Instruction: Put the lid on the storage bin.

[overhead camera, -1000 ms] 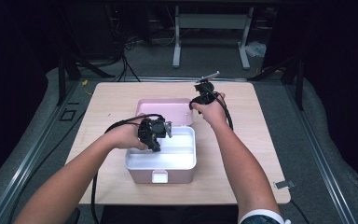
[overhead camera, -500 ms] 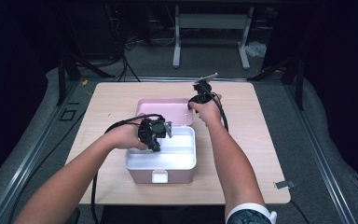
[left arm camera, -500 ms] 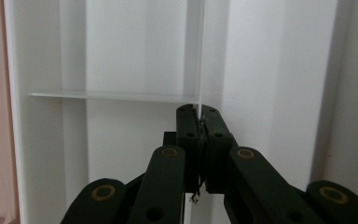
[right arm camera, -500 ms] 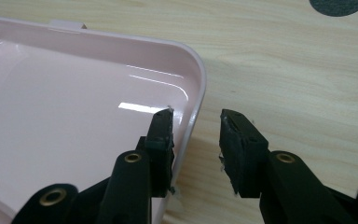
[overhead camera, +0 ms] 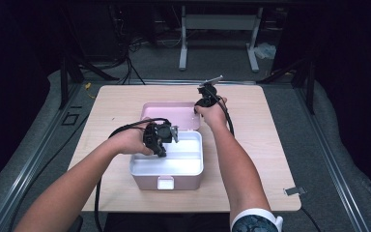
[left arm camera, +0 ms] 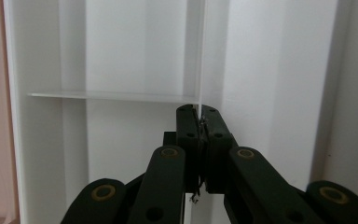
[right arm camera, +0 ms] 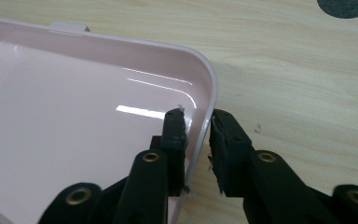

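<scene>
A pink box stands open mid-table, with a white compartment tray inside and its pink lid lying flat behind. My left gripper reaches into the tray. In the left gripper view it is shut on a thin white divider that stands upright between compartments. My right gripper is at the lid's far right corner. In the right gripper view it stands open astride the lid's rim, one jaw inside, one outside.
The light wooden table has bare room on both sides of the box. A white latch tab faces the front edge. A small grey clip lies at the table's front right corner. Cables trail from both grippers.
My right gripper has shifted slightly left and nearer, down onto the lid's corner. The left gripper has stayed in the tray.
</scene>
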### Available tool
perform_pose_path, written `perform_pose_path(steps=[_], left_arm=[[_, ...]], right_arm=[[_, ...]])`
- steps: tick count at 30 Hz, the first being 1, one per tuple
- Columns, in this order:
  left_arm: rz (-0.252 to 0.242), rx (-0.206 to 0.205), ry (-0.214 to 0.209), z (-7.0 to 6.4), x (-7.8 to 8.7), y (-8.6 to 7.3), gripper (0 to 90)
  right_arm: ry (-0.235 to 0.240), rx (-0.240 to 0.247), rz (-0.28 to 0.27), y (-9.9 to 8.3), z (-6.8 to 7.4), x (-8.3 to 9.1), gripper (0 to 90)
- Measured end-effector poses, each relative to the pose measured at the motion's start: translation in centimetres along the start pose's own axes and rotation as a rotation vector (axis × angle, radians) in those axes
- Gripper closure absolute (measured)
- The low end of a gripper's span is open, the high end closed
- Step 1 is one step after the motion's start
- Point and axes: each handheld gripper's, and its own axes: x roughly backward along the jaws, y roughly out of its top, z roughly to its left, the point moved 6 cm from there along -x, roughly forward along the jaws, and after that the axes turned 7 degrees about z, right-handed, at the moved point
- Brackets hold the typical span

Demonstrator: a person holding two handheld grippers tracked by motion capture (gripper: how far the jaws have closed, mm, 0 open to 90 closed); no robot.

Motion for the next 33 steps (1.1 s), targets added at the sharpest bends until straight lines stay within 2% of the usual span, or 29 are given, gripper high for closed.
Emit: perform_pose_path(steps=[8, 10, 21, 26, 30, 32, 33], left_arm=[[0.002, -0.001, 0.000, 0.0, 0.0, 0.0, 87.7], [-0.004, 0.000, -0.006, 0.0, 0.0, 0.0, 87.6], [-0.006, -0.002, -0.012, 0.1, 0.0, 0.0, 87.7], [-0.007, -0.002, -0.013, 0.1, 0.0, 0.0, 87.7], [-0.009, -0.002, -0.014, 0.1, 0.0, 0.0, 87.7], [-0.009, -0.001, -0.013, 0.0, 0.0, 0.0, 87.7], [-0.010, 0.001, -0.011, 0.0, 0.0, 0.0, 87.7]], right_arm=[[0.003, -0.001, 0.017, 0.0, 0.1, 0.2, 77.4], [-0.016, -0.009, -0.011, 0.1, 0.1, 0.2, 77.9], [-0.012, -0.014, -0.021, 0.2, 0.3, 0.9, 79.8], [-0.010, -0.017, -0.014, 0.3, 0.5, 1.7, 81.4], [-0.026, -0.012, -0.034, 0.5, 0.8, 2.3, 82.3], [-0.030, -0.007, -0.032, 0.5, 0.9, 2.7, 82.6], [-0.023, 0.004, -0.015, 0.5, 1.1, 3.3, 83.1]])
